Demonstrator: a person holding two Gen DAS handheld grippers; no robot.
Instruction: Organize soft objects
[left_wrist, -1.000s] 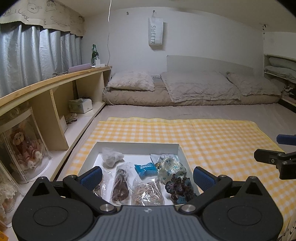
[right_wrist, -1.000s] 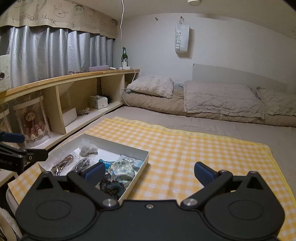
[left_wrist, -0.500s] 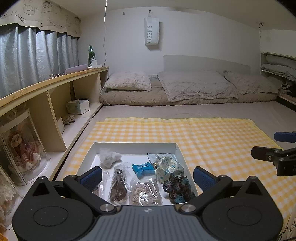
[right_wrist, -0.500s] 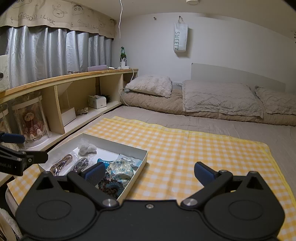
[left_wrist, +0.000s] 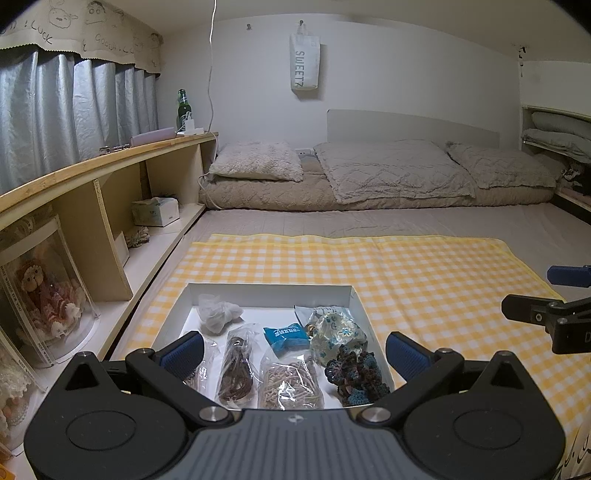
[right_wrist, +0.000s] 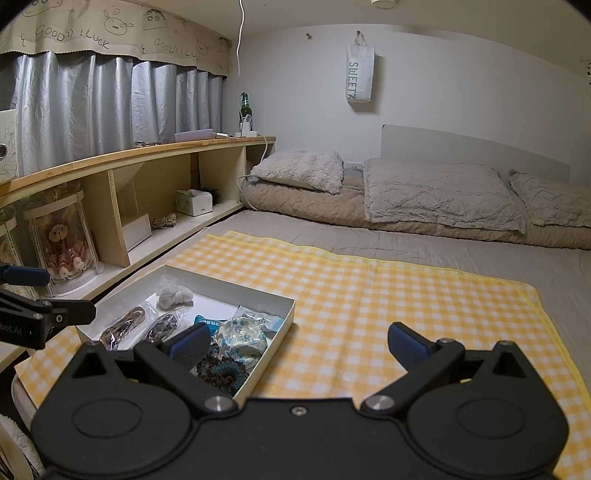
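A shallow white box (left_wrist: 266, 288) (right_wrist: 288, 314) lies on a yellow checked cloth (left_wrist: 406, 273) (right_wrist: 388, 295). In it are a white fabric wad (left_wrist: 218, 314) (right_wrist: 173, 293), a blue packet (left_wrist: 286, 334), a floral cloth bundle (left_wrist: 336, 332) (right_wrist: 240, 334), a dark crocheted piece (left_wrist: 356, 374) (right_wrist: 221, 373), and bagged cords (left_wrist: 234, 373) (right_wrist: 122, 326) and a bagged beige bundle (left_wrist: 290, 384). My left gripper (left_wrist: 294, 352) hovers open just over the box's near edge. My right gripper (right_wrist: 301, 341) is open above the cloth at the box's right wall, holding nothing.
A low wooden shelf (left_wrist: 92, 206) (right_wrist: 110, 192) runs along the left with a tissue box (left_wrist: 155, 211), a boxed doll (left_wrist: 48, 291) and a green bottle (right_wrist: 245, 110). Bedding and pillows (left_wrist: 388, 177) line the far wall. Open checked cloth stretches right of the box.
Both views have shifted slightly and the box sits a little farther from the left gripper's fingers. Both grippers stay open and nothing in the box has moved.
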